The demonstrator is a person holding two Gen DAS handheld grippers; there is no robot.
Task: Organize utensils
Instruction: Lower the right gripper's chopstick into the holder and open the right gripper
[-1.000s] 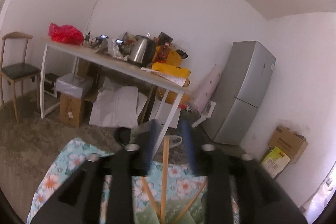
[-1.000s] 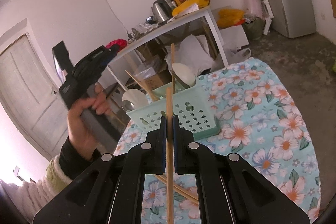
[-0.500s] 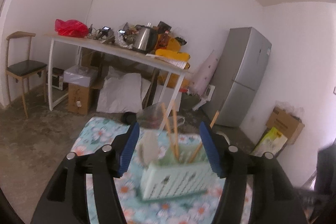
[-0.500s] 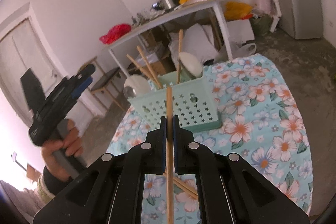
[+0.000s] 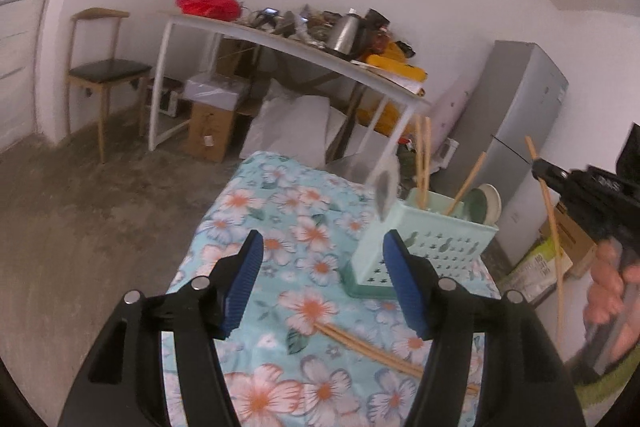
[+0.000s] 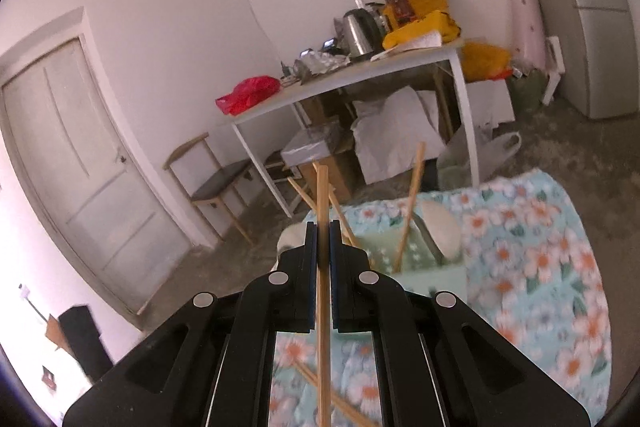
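Blue-padded fingers of the right gripper [image 6: 322, 239] are closed tight on one wooden chopstick [image 6: 322, 307], which runs lengthwise between the pads, its tip sticking out past them and its tail running back under the gripper body. From the left wrist view the same chopstick [image 5: 550, 227] hangs near-vertical at the right edge, off the side of the cloth, with the right hand [image 5: 608, 283] on the grip below. Left gripper [image 5: 322, 283] is wide open, nothing between its pads, hovering above the near part of the flowered cloth [image 5: 280, 211]. Two loose chopsticks [image 5: 368, 347] lie on the cloth just under and behind its right finger, angled toward the near right edge. Mint basket [image 5: 424, 243], star-punched, stands toward the far right part of the cloth; it holds several upright chopsticks [image 5: 423, 159] and pale spoons [image 5: 486, 201]; a further grey item at its left corner is blurred. In the right wrist view the basket [image 6: 424, 259] sits directly ahead of the closed fingertips, partly hidden and blurred. Beyond the cloth: white table [image 5: 288, 45] with kettle [image 5: 346, 33] and red bag [image 5: 206, 1], chair [image 5: 106, 73], fridge [image 5: 524, 115].
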